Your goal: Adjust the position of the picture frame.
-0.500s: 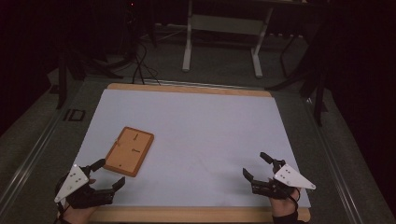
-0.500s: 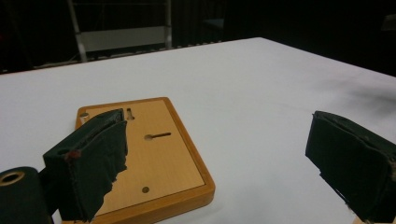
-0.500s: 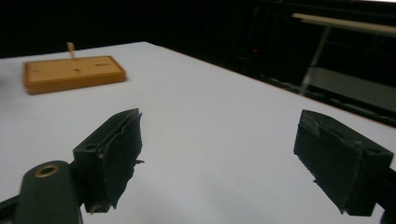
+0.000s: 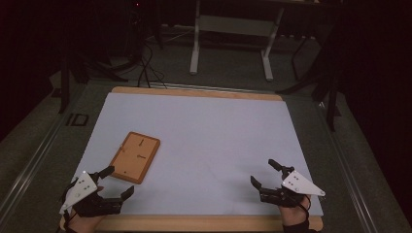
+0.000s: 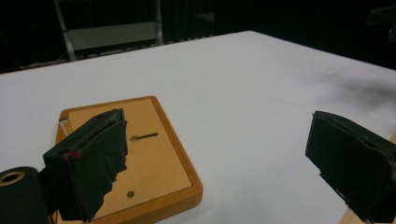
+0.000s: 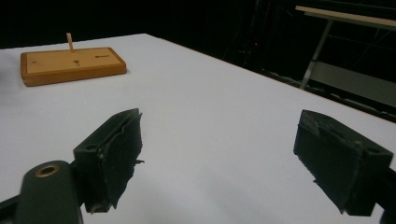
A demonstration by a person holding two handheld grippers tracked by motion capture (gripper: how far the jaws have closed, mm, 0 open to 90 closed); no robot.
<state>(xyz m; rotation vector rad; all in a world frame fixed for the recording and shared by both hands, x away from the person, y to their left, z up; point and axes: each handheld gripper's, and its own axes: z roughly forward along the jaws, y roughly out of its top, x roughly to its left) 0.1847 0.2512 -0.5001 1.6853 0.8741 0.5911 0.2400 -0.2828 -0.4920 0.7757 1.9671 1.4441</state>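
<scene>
Left gripper (image 4: 116,182), jaws wide and empty, sits just beside board (image 4: 135,156); likely light, stiff wood, best pinched across 1 raised edge.

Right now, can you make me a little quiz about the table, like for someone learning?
1. True or false: the left tool is holding the wooden board.
2. Which tool is nearer the board: A) the left, B) the right tool?
3. What thin thing stands up from the board?

Key:
1. False: its jaws are open with nothing between them, just short of the board.
2. A.
3. A small wooden peg, seen in the right gripper view.
</scene>
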